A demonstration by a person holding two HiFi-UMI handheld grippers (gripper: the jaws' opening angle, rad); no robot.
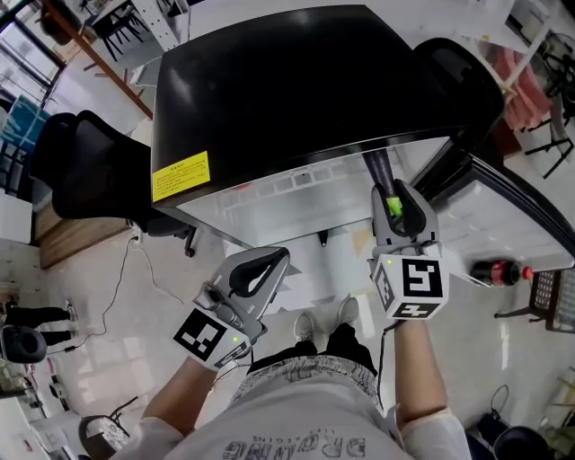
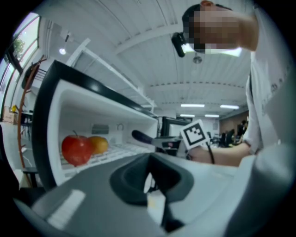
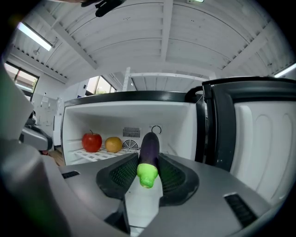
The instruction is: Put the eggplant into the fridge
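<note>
Right tool clamps eggplant; left tool apparently closed, empty.

Open-plan office or lab, not a home. Black mesh office chair beside a small black fridge on a pale, glossy floor, with a loose cable trailing across it. More tables and chairs farther back. Overhead, a white slatted ceiling with long strip lights. Large windows along 1 side.

Eggplant purple, green cap — apple red — fridge black.
</note>
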